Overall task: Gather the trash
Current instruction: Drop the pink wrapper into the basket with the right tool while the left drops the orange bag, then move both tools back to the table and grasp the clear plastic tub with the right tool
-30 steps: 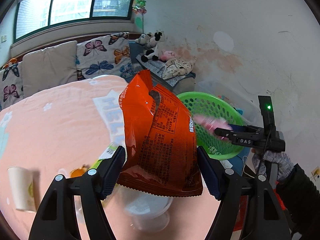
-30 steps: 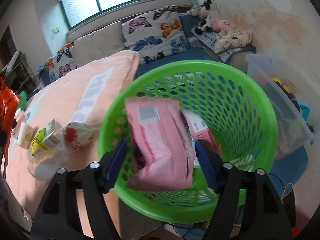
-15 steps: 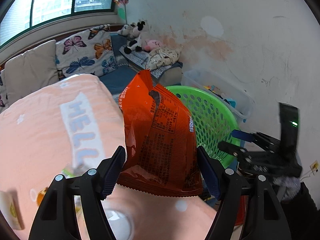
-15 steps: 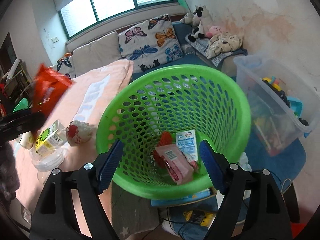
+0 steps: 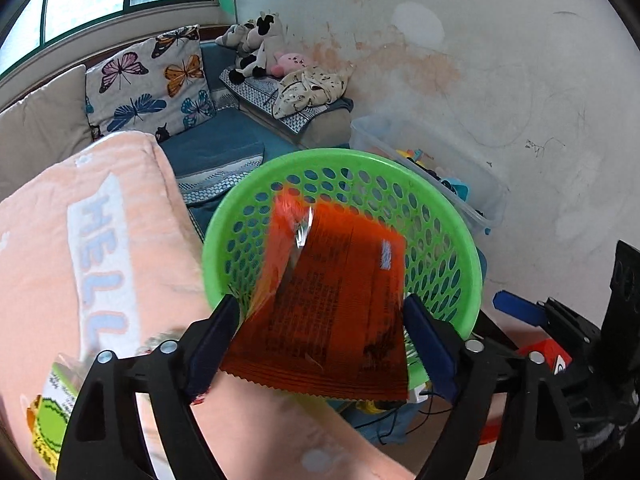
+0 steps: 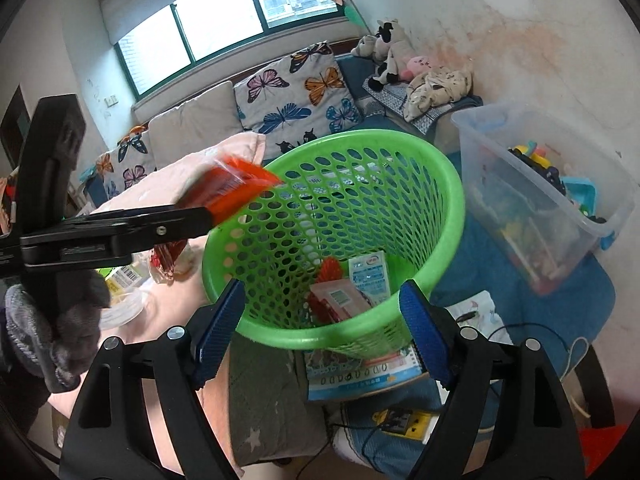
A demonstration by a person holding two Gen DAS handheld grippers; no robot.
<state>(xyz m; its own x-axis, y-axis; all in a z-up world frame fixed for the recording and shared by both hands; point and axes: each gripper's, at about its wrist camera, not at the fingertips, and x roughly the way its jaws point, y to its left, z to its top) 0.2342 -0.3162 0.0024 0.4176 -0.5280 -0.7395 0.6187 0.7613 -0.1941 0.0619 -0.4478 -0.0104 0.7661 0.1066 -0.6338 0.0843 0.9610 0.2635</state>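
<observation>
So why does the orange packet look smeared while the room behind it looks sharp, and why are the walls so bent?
Left wrist view: the crinkly orange snack packet is motion-blurred between the opening jaws of the left tool, above the green perforated plastic basket. Right wrist view: same smear on the packet, basket crisp. Both views: the fisheye lens curves walls and window frames and darkens the corners.

White letters "HELL" read along a pale stripe on the peach blanket (image 5: pixel 100 264).

Left tongs (image 5: pixel 322 344) opening, blurred orange snack bag (image 5: pixel 332 304) between jaws, over green basket (image 5: pixel 460 240).
</observation>
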